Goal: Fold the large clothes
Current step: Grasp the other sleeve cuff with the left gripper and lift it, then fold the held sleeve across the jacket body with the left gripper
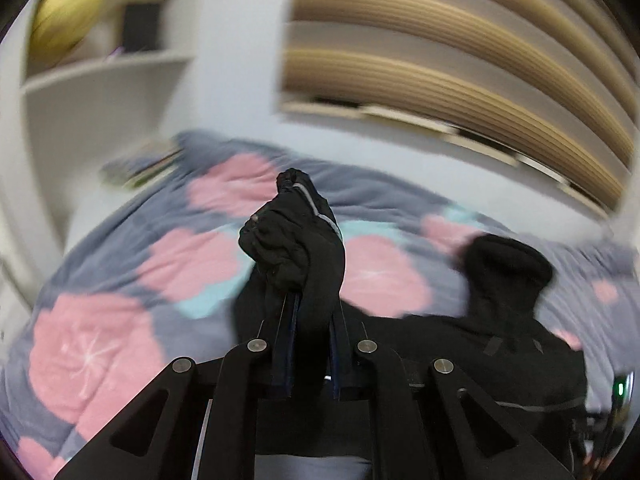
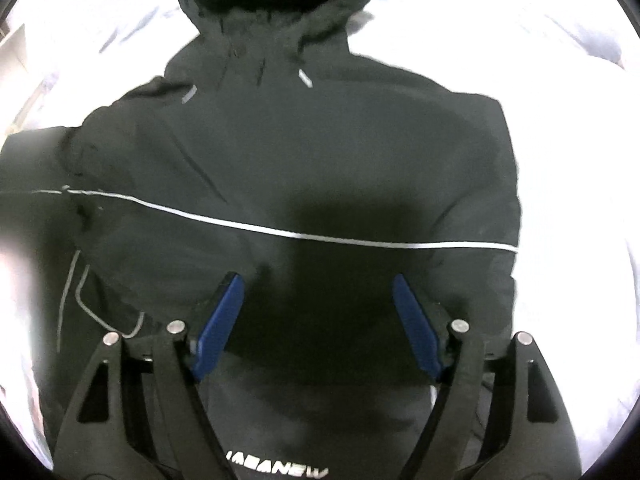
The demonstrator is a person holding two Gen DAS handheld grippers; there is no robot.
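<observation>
The step in hand appeared to be the first side fold: one sleeve of the jacket [image 2: 304, 152] was lifted, ready to be carried across the body.

Left tool [image 1: 306, 300]: closed on a bunched end of black fabric, probably the sleeve cuff [image 1: 294, 236], which stood up above the fingers with a thin grey stripe running over it. The tool was raised above the bed [image 1: 104, 320], whose cover showed pink and pale blue blotches on grey. The rest of the jacket trailed down and to the right from the grip, and the hood [image 1: 508, 264] rose as a dark hump further right. White shelves [image 1: 100, 80] and a slatted panel [image 1: 460, 60] stood behind the bed; the view was motion-blurred.

Right tool [image 2: 318, 320]: fingers spread wide, holding nothing. It hovered over the lower middle of the jacket, which lay spread flat on the bed with the hood at the far end and a grey stripe [image 2: 340, 236] crossing the chest. Whether the fingers touched the cloth could not be determined.

Next move, as judged: the left tool should carry the sleeve across the chest and lay it flat, while the right tool pins or smooths the body to prevent dragging.
</observation>
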